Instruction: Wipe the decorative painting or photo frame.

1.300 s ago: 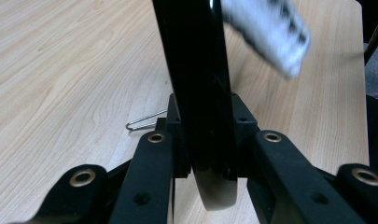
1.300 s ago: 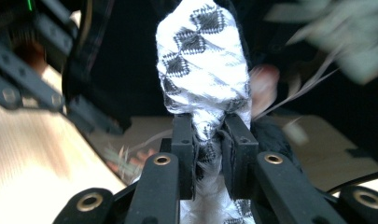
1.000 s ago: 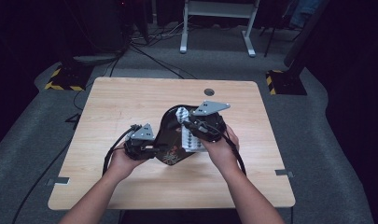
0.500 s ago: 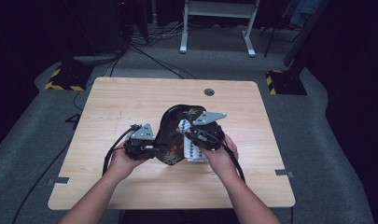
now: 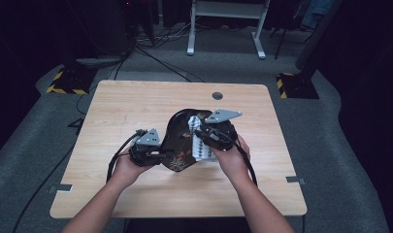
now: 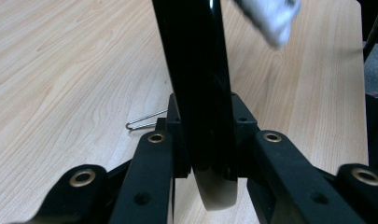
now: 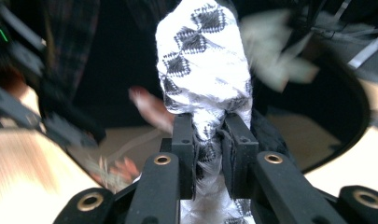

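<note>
Cloth (image 5: 202,145) clamped in the right gripper (image 5: 207,137) jaws sits right on the glossy black tray (image 5: 178,141), whose near edge the left gripper (image 5: 157,156) jaws pinch, holding it tilted above the surface (image 5: 136,102); wiping hand is nearer, tray running away toward the far right

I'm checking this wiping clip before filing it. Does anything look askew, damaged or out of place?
Nothing looks damaged or spilled. The black lacquer tray is tipped up off the table, clamped at its rim by the left gripper, while the right gripper presses a patterned white cloth on it. One stray: a small wire clip on the wood.
</note>
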The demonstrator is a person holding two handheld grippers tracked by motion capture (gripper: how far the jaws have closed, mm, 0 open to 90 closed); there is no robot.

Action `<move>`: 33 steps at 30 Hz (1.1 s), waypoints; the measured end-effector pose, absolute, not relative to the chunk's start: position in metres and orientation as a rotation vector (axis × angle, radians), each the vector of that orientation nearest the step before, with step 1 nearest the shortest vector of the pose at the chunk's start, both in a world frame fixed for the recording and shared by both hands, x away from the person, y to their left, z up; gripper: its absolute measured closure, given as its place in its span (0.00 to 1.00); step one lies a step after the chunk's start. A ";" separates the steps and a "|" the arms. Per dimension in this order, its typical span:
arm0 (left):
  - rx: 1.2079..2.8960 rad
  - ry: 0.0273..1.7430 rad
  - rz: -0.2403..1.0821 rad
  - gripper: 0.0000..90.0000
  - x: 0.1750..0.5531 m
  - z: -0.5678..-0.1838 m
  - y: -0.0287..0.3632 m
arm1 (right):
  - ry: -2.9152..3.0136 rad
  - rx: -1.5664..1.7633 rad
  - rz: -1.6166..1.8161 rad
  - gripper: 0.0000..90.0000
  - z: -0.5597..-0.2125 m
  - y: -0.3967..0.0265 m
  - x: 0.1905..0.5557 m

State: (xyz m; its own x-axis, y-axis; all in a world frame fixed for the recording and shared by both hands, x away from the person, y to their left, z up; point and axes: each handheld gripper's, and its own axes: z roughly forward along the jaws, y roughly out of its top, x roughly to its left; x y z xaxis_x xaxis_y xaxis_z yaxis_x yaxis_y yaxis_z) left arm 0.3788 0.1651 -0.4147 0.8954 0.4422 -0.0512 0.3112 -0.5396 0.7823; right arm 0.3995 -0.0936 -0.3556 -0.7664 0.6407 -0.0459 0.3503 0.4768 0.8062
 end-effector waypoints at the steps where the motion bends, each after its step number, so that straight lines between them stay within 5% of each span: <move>1: 2.182 0.538 0.191 0.85 0.379 -0.415 0.165 | 2.401 0.848 1.176 0.86 -0.364 -0.095 0.399; 8: 2.180 0.538 0.189 0.85 0.379 -0.415 0.165 | 2.434 0.876 1.153 0.86 -0.379 -0.096 0.399; 22: 2.184 0.531 0.192 0.85 0.378 -0.415 0.164 | 2.312 0.838 1.250 0.86 -0.322 -0.100 0.404; 33: 2.184 0.534 0.191 0.85 0.378 -0.415 0.163 | 2.395 0.900 1.196 0.86 -0.369 -0.102 0.402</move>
